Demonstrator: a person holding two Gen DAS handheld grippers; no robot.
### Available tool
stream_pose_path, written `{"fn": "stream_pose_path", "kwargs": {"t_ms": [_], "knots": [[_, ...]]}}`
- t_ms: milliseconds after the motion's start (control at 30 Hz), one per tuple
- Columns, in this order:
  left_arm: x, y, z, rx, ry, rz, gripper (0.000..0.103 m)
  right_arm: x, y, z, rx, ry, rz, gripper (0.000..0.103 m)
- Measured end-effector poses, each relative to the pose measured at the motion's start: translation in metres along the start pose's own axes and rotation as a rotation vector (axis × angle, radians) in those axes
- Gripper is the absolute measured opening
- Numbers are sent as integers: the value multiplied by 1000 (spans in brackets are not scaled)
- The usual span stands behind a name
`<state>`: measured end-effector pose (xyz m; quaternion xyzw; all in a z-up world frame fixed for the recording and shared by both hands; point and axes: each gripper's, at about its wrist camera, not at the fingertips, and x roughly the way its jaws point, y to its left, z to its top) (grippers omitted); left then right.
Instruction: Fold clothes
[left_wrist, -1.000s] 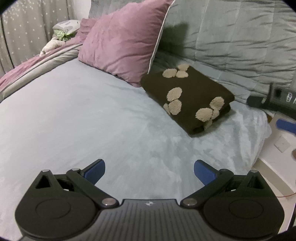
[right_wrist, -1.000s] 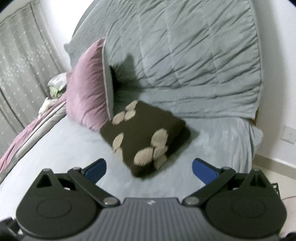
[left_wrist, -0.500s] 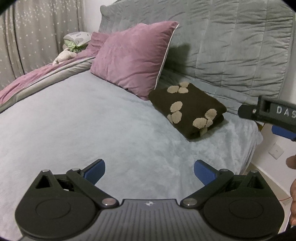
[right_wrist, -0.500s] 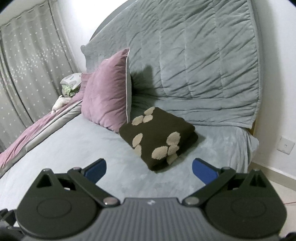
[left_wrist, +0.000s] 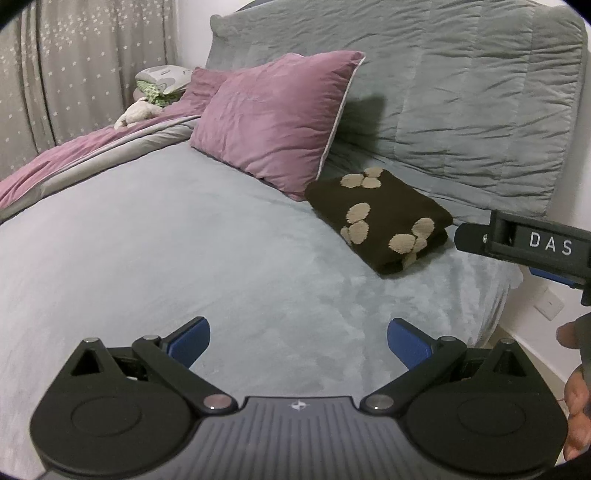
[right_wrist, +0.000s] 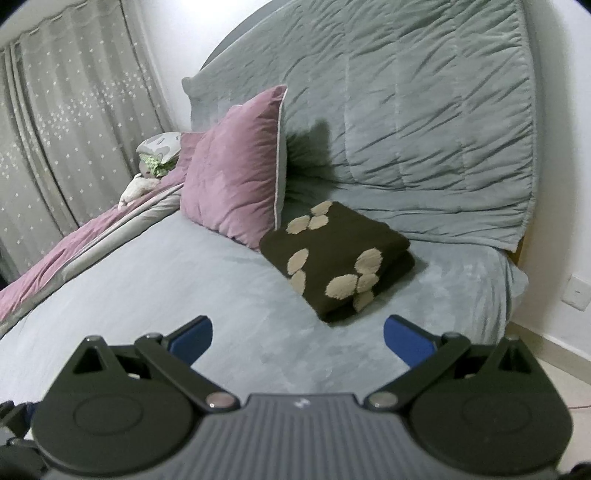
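One folded brown garment (right_wrist: 338, 262) on bed (right_wrist: 166, 288), one purple pillow (right_wrist: 236, 184) beside it, left gripper (left_wrist: 298, 341) and right gripper (right_wrist: 298, 339) both spread, empty.

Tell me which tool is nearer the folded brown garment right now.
Right, apparently. The right tool is open, just short of the folded brown garment. The left tool, also open, sits further back and to its left.
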<state>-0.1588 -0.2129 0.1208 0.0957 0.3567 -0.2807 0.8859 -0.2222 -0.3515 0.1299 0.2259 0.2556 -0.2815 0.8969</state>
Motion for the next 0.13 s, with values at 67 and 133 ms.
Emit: {"fn": "stream_pose_path", "kwargs": {"t_ms": [67, 133], "knots": [[1, 6, -1, -8, 1, 4, 103, 4, 6, -3, -9, 9, 3, 103], [4, 13, -3, -18, 5, 10, 103, 11, 13, -7, -20, 20, 7, 103]]}}
